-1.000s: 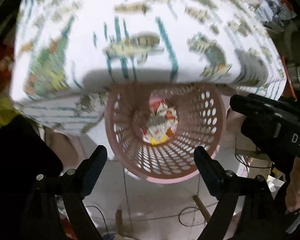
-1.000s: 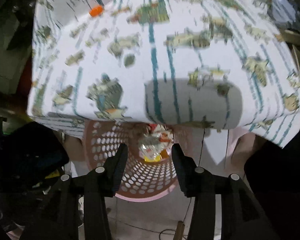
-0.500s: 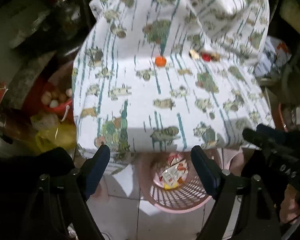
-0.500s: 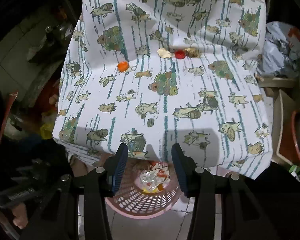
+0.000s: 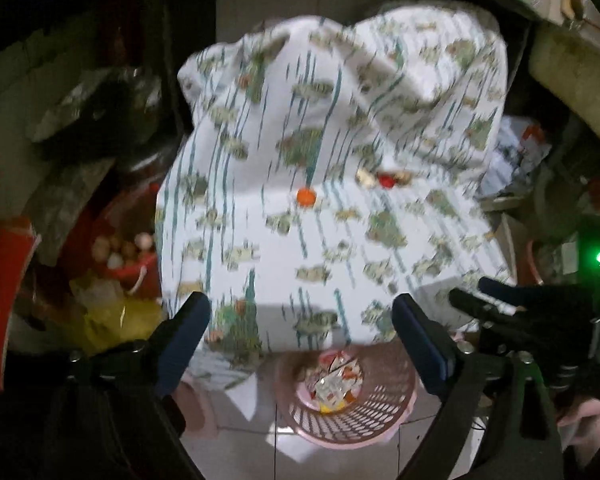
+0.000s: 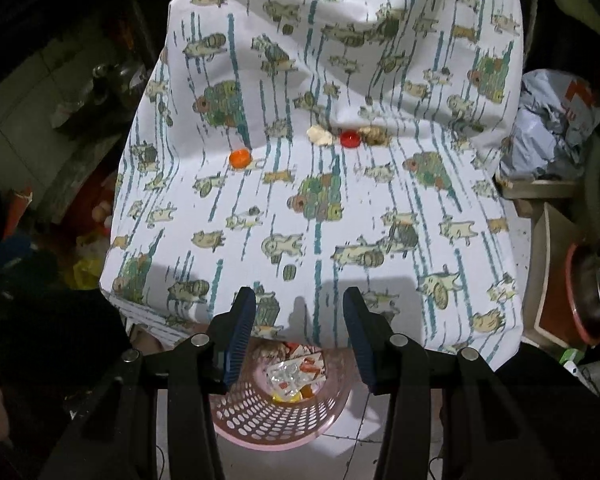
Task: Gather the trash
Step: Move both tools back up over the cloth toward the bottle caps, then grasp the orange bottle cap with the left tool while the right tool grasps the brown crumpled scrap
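Note:
A pink perforated basket (image 6: 272, 420) (image 5: 364, 416) stands on the floor under the near edge of a table with a patterned white cloth (image 6: 320, 220) (image 5: 332, 240); crumpled wrappers (image 6: 292, 376) (image 5: 336, 380) lie in it. On the cloth rest an orange bottle cap (image 6: 240, 158) (image 5: 306, 196), a red cap (image 6: 349, 138) (image 5: 387, 180), a pale scrap (image 6: 319, 135) and a brown scrap (image 6: 374, 136). My left gripper (image 5: 300, 328) hangs above the table's near edge, its jaws opening, nothing between them. My right gripper (image 6: 300, 320) is partly open and empty, also over that edge.
A red bucket (image 5: 136, 276) and a yellow bag (image 5: 108, 316) sit left of the table. A grey crumpled bag (image 6: 556, 128), a box (image 6: 556, 240) and a red basin (image 6: 580, 300) crowd the right. The other gripper (image 5: 540, 320) shows at the right of the left wrist view.
Both grippers rose from just above the basket to over the table's near edge. The views now take in the cloth top and the caps. The left jaws spread a little wider.

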Motion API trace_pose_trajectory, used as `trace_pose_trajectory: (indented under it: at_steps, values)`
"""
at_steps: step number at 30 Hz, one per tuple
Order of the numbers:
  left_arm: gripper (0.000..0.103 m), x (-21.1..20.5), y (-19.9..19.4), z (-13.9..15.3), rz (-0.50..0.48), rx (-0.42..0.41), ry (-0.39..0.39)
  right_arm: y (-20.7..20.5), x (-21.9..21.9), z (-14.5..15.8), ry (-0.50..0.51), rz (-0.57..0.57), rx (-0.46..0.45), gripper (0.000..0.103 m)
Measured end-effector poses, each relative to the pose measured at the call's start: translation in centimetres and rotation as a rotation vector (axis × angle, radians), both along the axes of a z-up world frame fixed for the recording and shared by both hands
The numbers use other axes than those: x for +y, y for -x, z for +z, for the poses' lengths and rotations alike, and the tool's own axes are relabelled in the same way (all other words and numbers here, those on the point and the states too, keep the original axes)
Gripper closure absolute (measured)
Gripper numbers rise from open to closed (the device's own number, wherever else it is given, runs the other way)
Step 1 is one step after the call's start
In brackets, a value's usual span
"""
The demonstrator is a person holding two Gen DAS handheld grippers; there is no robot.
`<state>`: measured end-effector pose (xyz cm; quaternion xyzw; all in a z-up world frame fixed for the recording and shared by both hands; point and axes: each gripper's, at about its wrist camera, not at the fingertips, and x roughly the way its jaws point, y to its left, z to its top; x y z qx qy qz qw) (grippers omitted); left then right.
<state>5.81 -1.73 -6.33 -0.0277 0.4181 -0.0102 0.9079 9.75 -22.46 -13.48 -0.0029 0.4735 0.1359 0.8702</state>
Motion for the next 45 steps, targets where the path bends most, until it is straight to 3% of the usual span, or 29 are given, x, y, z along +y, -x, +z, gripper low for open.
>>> trace_pose_trajectory:
  at_steps: [3, 7, 11, 15, 19, 23, 27, 34, 37, 40, 45]
  values:
    - [0.003, 0.6, -0.9, 3.0, -0.047, -0.070, -0.037, -0.8, 0.0, 2.2, 0.050, -0.007, -0.074, 0.055]
    - [0.000, 1.6, -2.7, 7.5, -0.048, -0.185, -0.123, -3.1, -1.8, 8.6, 0.038, -0.034, -0.239, 0.055]
    - [0.000, 2.8, -6.1, 10.6, -0.012, -0.225, -0.096, -6.3, -3.1, 13.8, 0.044, -0.044, -0.335, 0.055]
    - [0.000, 3.0, -9.9, 11.2, 0.012, -0.228, -0.115, -9.8, -3.8, 16.5, 0.052, -0.063, -0.389, 0.055]
    - [0.000, 3.7, -13.8, 10.6, 0.034, -0.193, -0.063, -13.0, -3.8, 17.3, 0.082, -0.073, -0.417, 0.055]
    - [0.000, 4.0, -16.7, 9.8, 0.046, -0.180, -0.053, -15.2, -4.1, 16.3, 0.076, -0.090, -0.418, 0.055]
    - [0.000, 5.0, -18.7, 7.3, 0.082, -0.162, -0.030, -17.7, -4.6, 12.9, 0.084, -0.118, -0.371, 0.055]
    - [0.001, 5.7, -22.0, 2.2, 0.040, 0.015, -0.034, -22.6, -5.5, 5.5, 0.119, -0.142, -0.169, 0.055]
    - [0.000, 5.9, -22.9, 1.1, 0.047, 0.041, -0.064, -25.0, -6.8, 3.4, 0.033, -0.191, -0.059, 0.055]
    - [0.000, 6.4, -23.8, -0.1, 0.055, 0.087, -0.039, -26.4, -7.8, 1.9, -0.066, -0.221, 0.027, 0.055]
    - [0.001, 6.7, -25.1, -1.8, 0.084, 0.142, -0.025, -27.9, -7.5, -0.6, -0.101, -0.240, 0.108, 0.055]
